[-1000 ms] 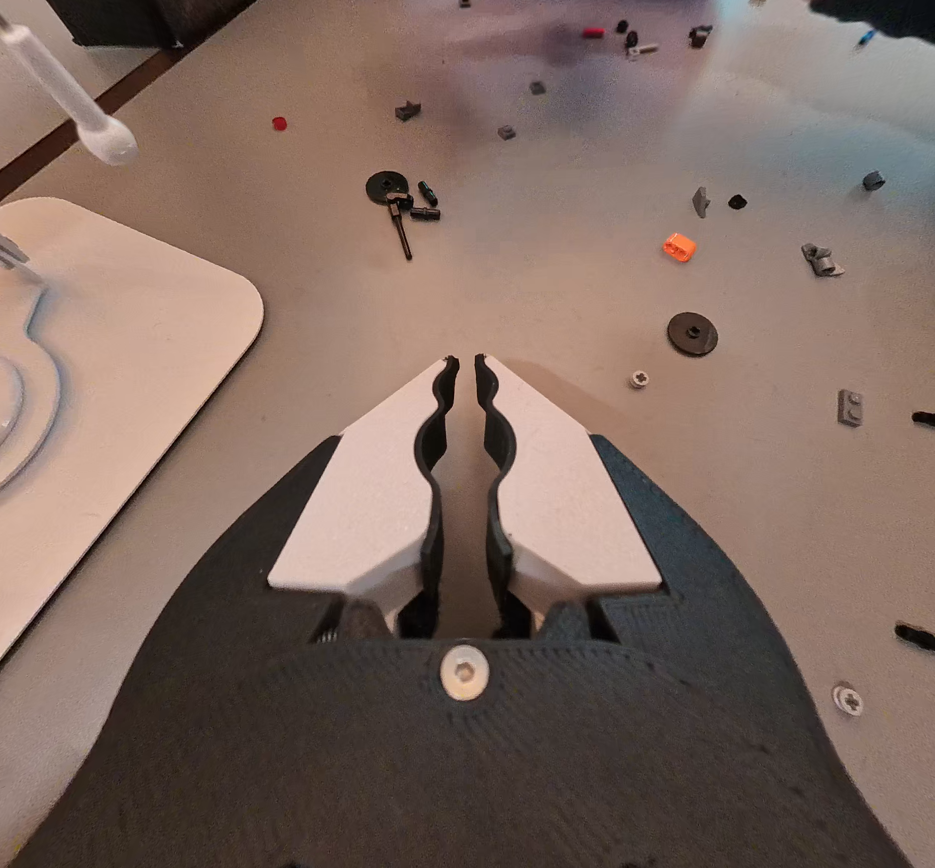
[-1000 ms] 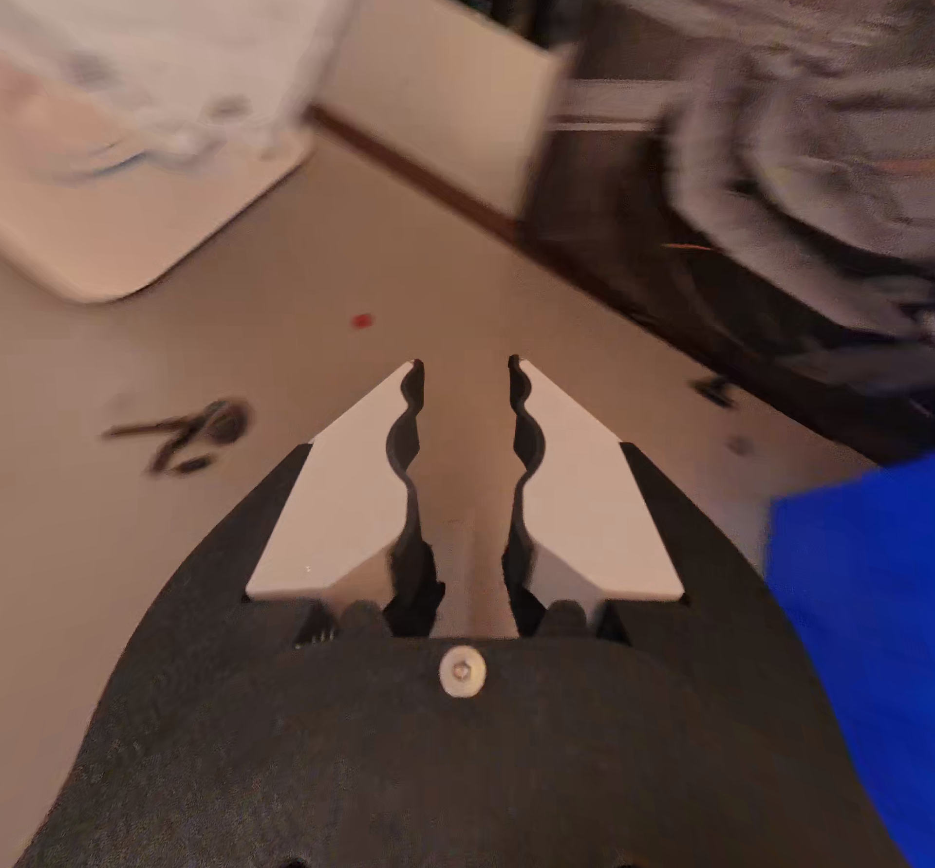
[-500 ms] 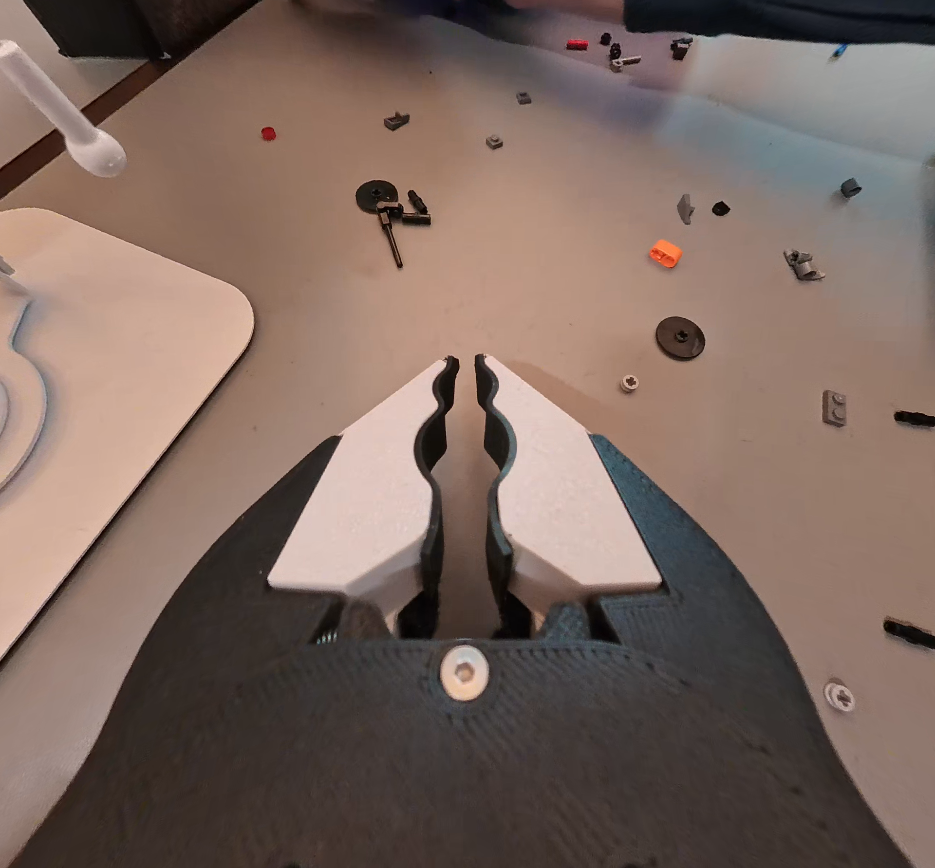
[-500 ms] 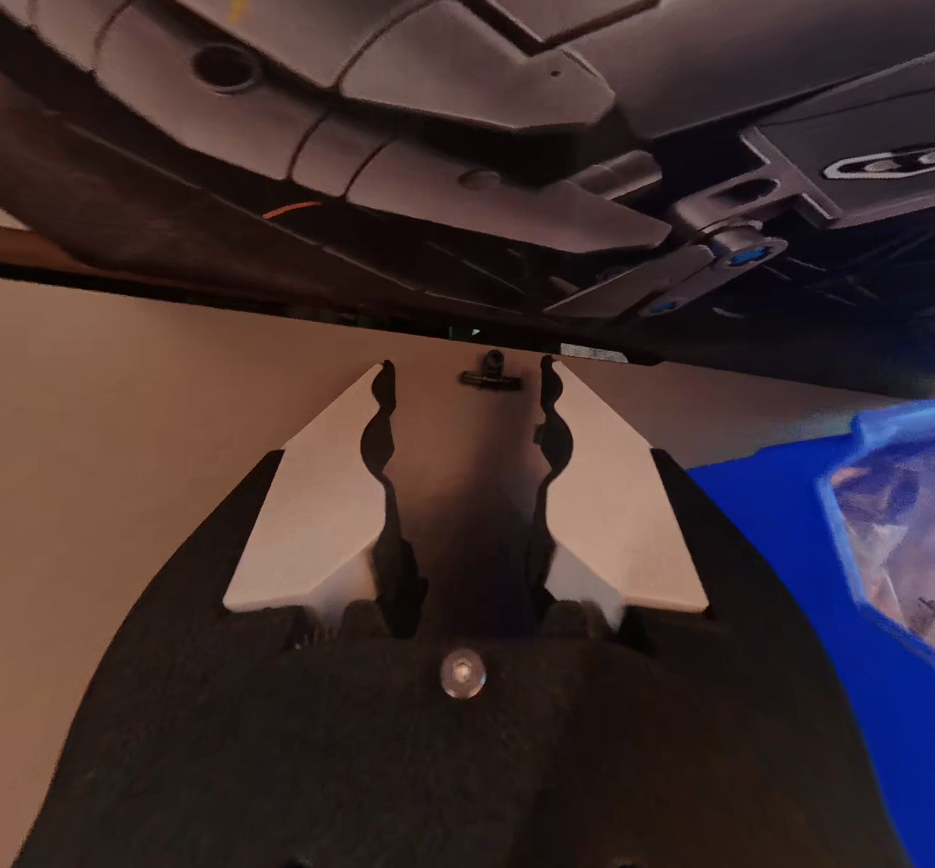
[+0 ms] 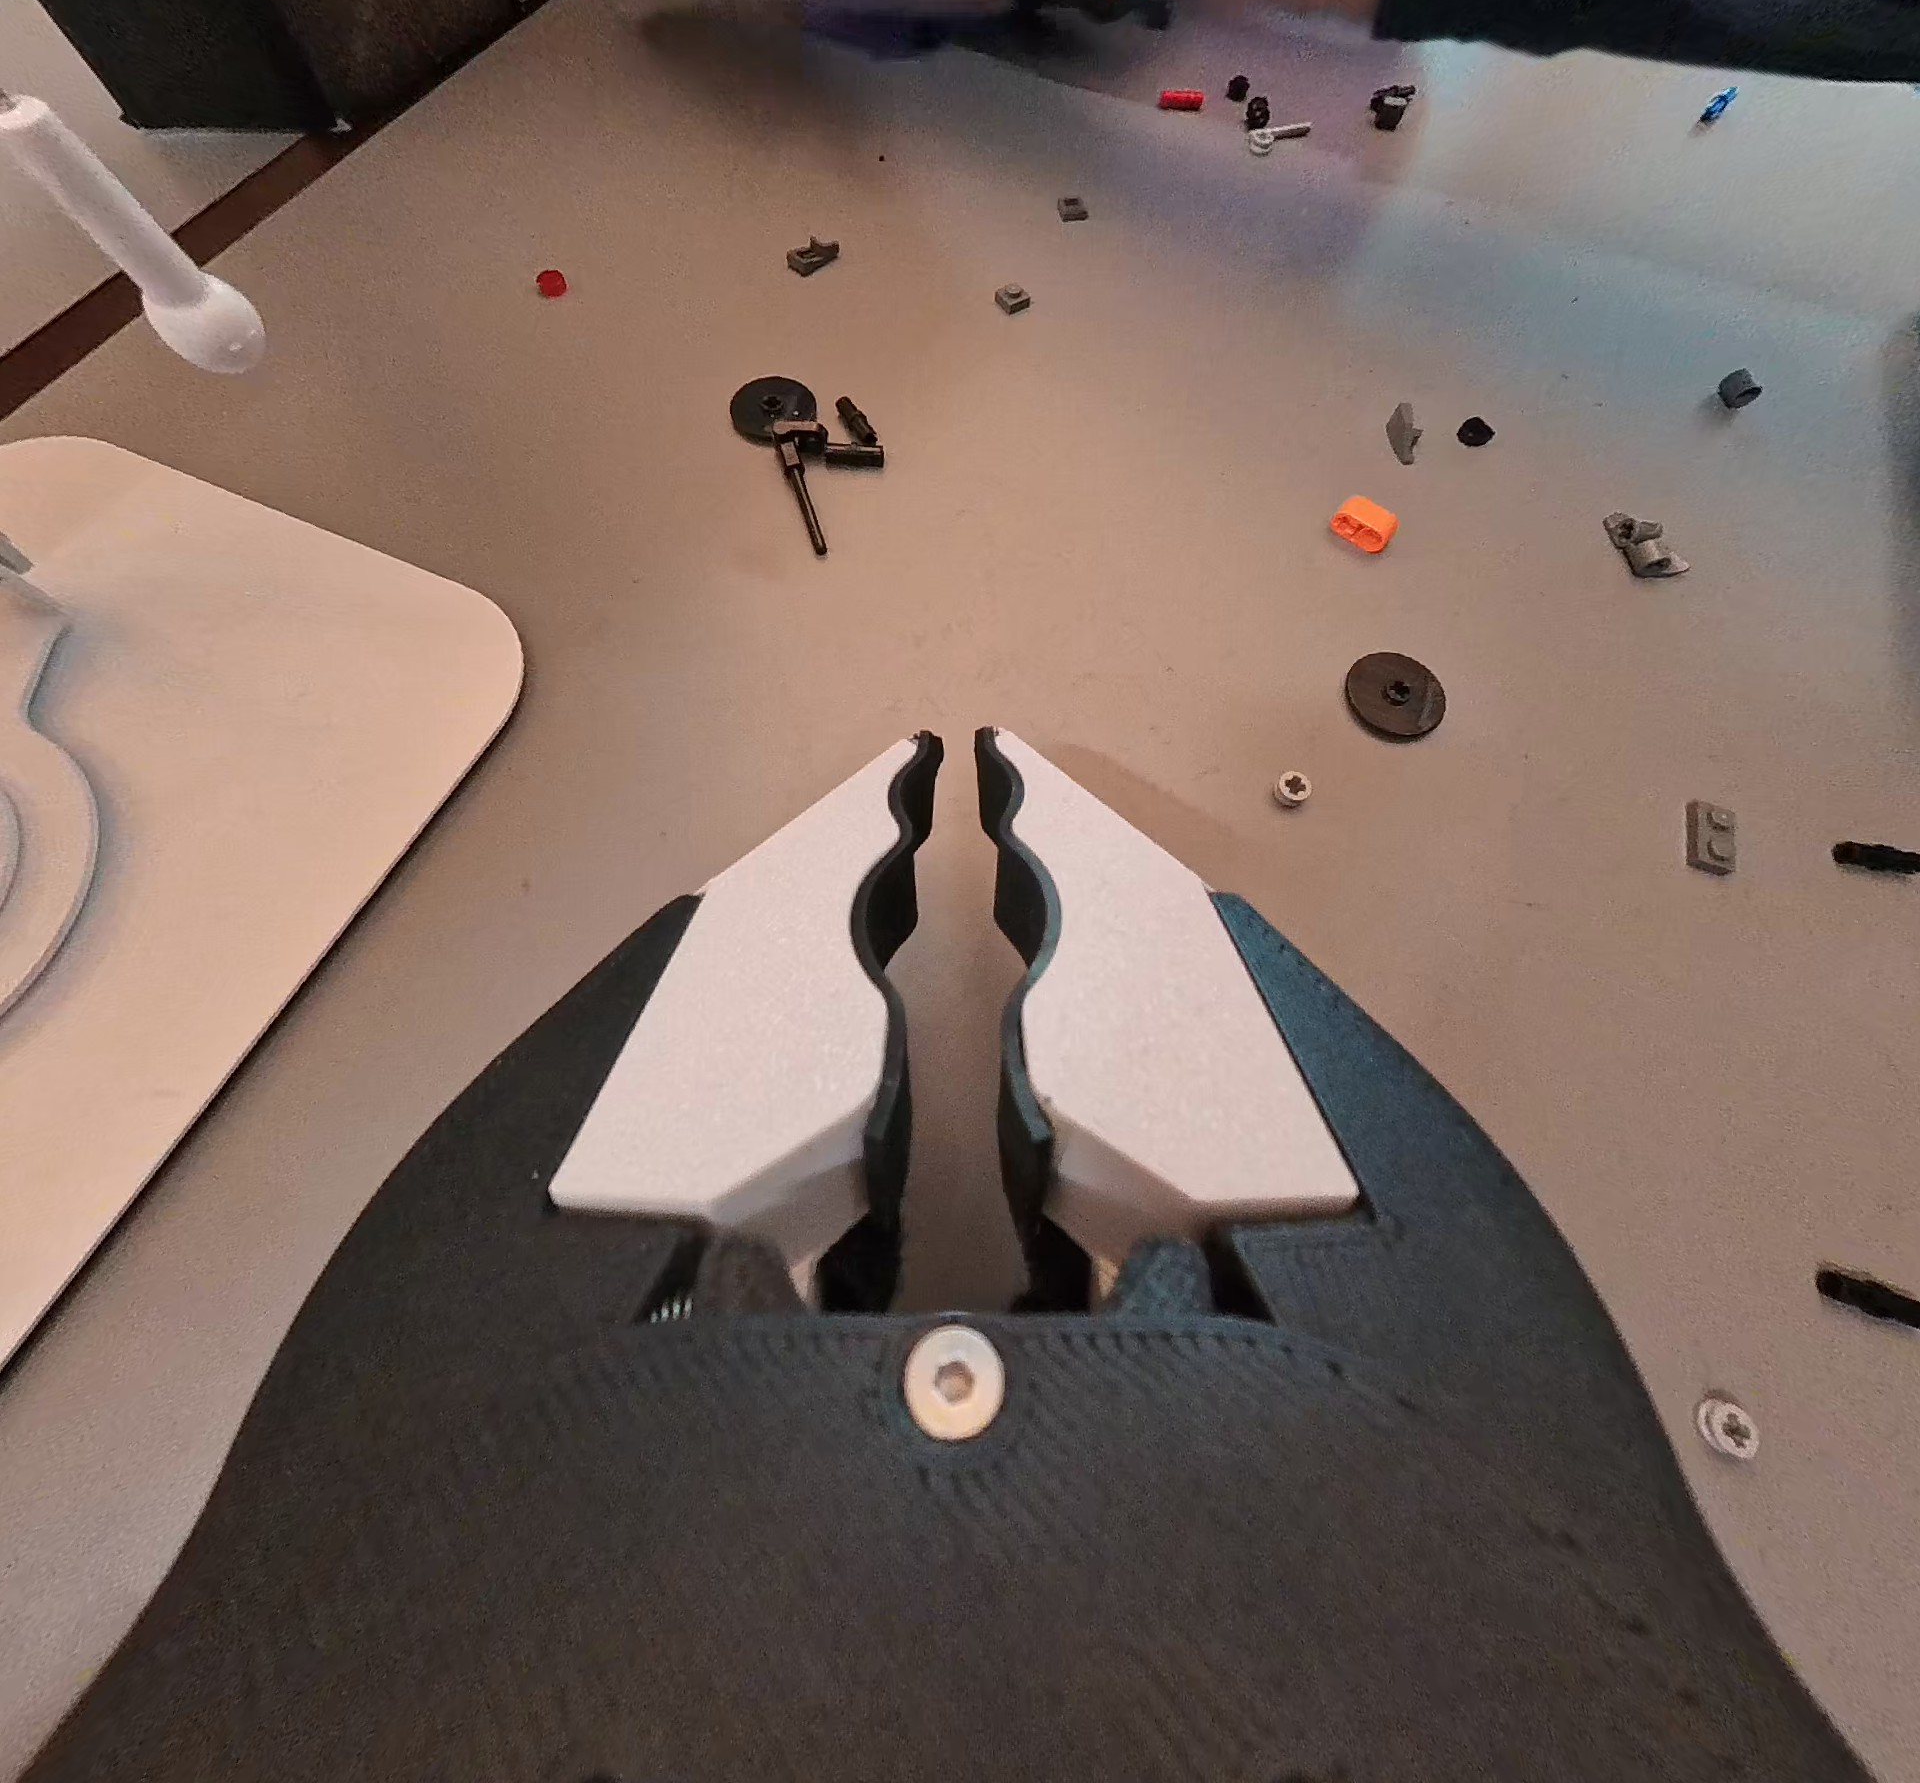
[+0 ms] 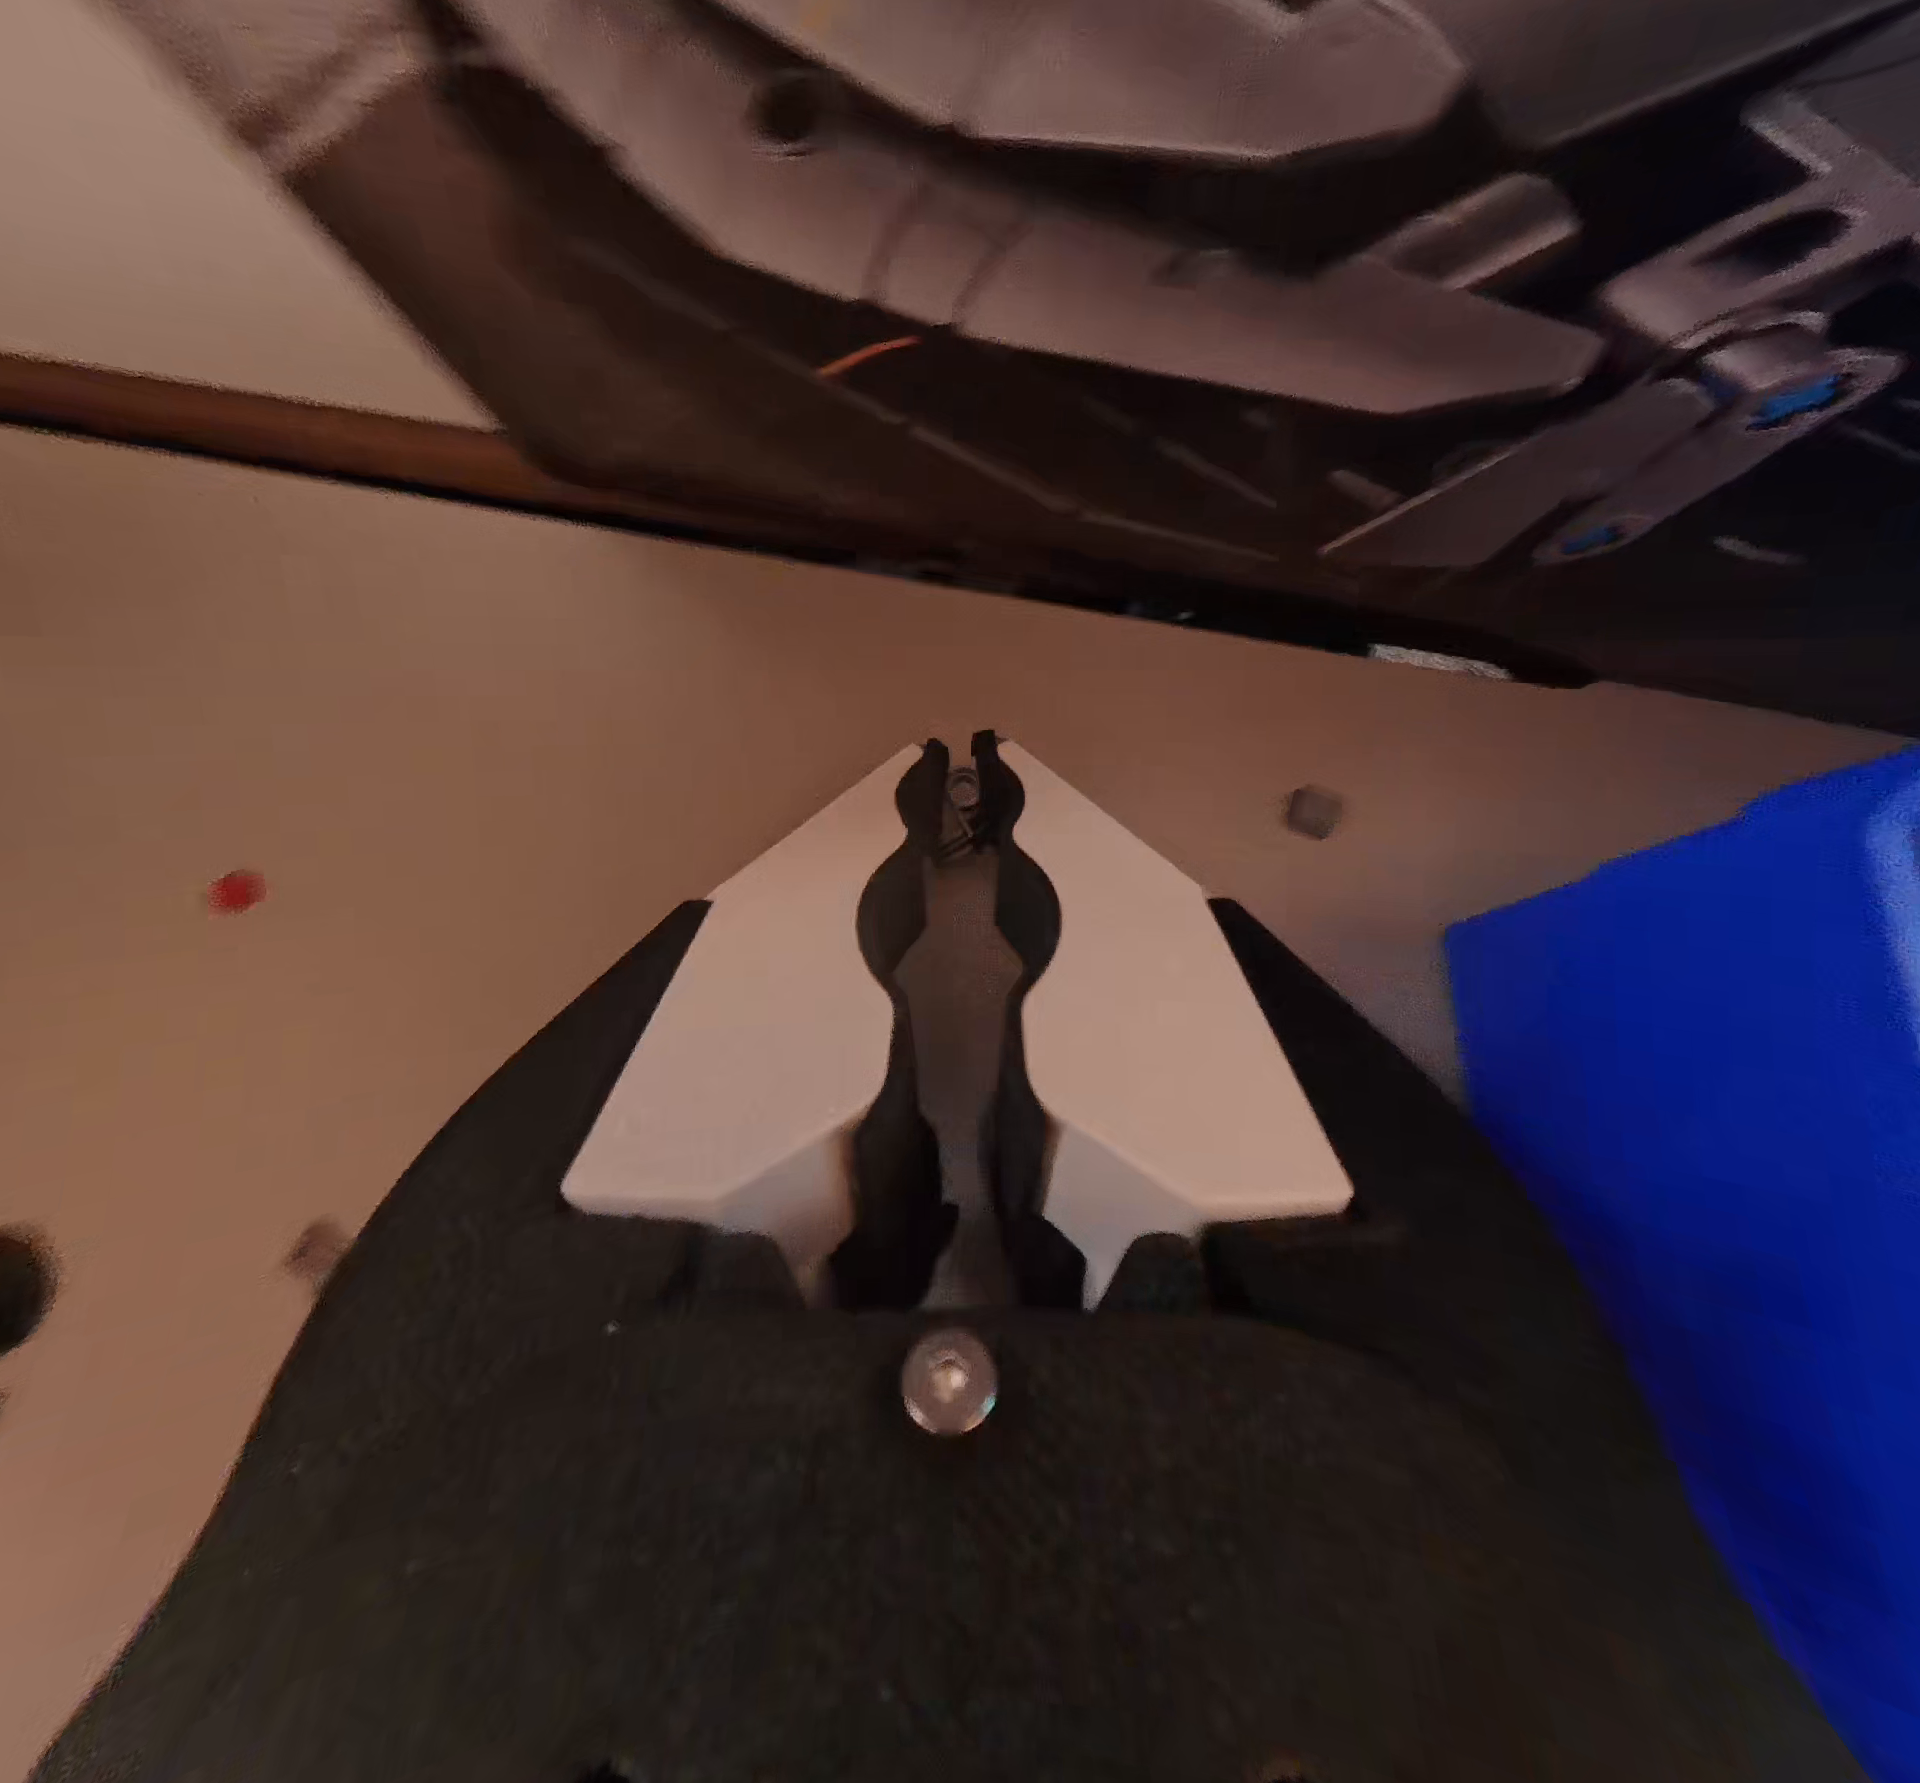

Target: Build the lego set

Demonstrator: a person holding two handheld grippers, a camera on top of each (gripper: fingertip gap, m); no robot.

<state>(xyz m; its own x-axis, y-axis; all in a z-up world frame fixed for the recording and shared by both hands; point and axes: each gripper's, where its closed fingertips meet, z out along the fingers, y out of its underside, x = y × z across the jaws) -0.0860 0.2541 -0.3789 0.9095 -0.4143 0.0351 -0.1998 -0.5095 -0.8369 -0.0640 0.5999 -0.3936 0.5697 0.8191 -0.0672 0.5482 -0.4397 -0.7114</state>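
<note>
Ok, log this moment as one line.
left gripper: empty, fingers almost shut, above table | right gripper: shut on small black lego piece near blue bin | loose pieces scattered

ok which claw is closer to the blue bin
right. the right claw sits just left of the blue bin, shut on a small black piece. the left claw is far back across the table from it.

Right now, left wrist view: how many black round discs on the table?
2. One disc sits up-centre, touching a black axle; the other disc lies right, below the orange piece. More may be hidden.
</note>
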